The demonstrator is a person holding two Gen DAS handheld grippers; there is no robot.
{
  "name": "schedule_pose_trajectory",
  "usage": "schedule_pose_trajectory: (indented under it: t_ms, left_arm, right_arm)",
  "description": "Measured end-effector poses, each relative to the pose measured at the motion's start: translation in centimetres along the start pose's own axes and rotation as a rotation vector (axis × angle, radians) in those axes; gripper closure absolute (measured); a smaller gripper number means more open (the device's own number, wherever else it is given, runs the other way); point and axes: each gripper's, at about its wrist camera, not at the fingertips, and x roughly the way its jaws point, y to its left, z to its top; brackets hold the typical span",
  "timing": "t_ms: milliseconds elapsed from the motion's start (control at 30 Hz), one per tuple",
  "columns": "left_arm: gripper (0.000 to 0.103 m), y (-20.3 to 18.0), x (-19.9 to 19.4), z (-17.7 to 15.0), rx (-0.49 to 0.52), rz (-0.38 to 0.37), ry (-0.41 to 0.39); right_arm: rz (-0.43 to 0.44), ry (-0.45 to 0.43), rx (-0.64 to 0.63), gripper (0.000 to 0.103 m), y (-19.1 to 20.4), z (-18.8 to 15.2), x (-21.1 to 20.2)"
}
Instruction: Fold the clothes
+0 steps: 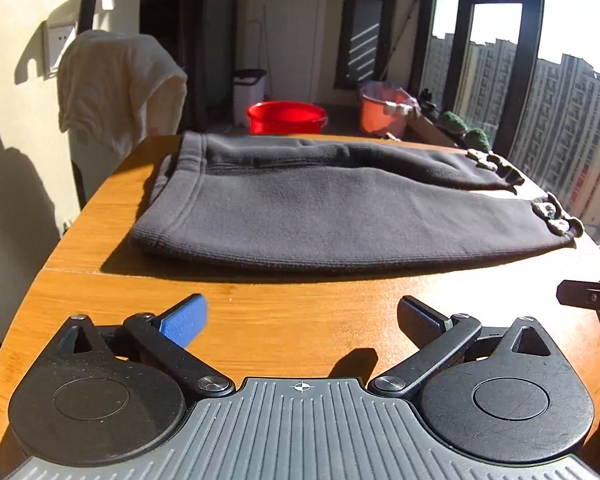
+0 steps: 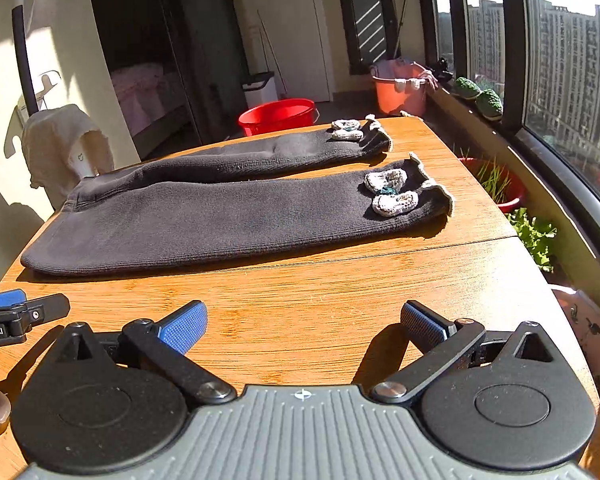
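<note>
Dark grey knit trousers (image 1: 332, 208) lie flat across the wooden table (image 1: 300, 320), waistband at the left and both legs reaching right. In the right wrist view the trousers (image 2: 204, 216) show small crocheted white decorations (image 2: 392, 192) near each cuff. My left gripper (image 1: 302, 318) hovers open over bare wood in front of the garment, holding nothing. My right gripper (image 2: 304, 322) is likewise open and empty, short of the near trouser leg. The tip of the left gripper (image 2: 16, 314) pokes into the right wrist view at the left edge.
A chair draped with a cream cloth (image 1: 120, 84) stands beyond the table's left corner. A red basin (image 1: 286, 117) and an orange bucket (image 1: 384, 110) sit on the floor behind. Potted plants (image 2: 532, 232) and windows line the right side.
</note>
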Motion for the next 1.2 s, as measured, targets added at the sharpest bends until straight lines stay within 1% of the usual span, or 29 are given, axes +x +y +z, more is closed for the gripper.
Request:
schedule_pose_trajectory:
  t_ms: [33,67,133,233,433,467,567,833,1200]
  left_arm:
    - [0.0,-0.3,-0.05,-0.13,0.004,0.015,0.009]
    - [0.0,-0.6,-0.11,-0.26,0.009,0.029,0.018]
    - [0.0,-0.94,-0.18,-0.5,0.015,0.063,0.032]
    - [0.0,-0.96,-0.24,-0.68,0.016,0.094,0.039]
    - [0.0,-0.05,-0.61,-0.68,-0.032,0.079,0.025]
    - [0.0,-0.07,-0.65,-0.67,-0.03,0.08,0.026]
    - [0.0,-0.82,-0.61,-0.74,0.017,0.105,0.048]
    - [0.0,-0.82,-0.92,-0.95,-0.001,0.12,0.045]
    - [0.0,-0.9,-1.03,-0.93,-0.004,0.119,0.044]
  right_arm:
    - [-0.049,0.027,-0.037,0.0,0.96,-0.05,0.22]
    - [-0.077,0.037,-0.06,0.0,1.58,-0.07,0.3]
    - [-0.067,0.046,-0.048,0.0,1.3,-0.25,0.06]
    - [-0.084,0.038,-0.037,0.0,1.41,-0.25,-0.02]
    - [-0.102,0.018,-0.019,0.0,1.71,-0.33,0.2]
    - [-0.102,0.017,-0.019,0.0,1.66,-0.36,0.26]
    - [-0.102,0.014,-0.021,0.0,1.58,-0.37,0.36]
    - [-0.099,0.012,-0.024,0.0,1.69,-0.39,0.58]
    - [-0.097,0.009,-0.024,0.0,1.63,-0.53,0.7]
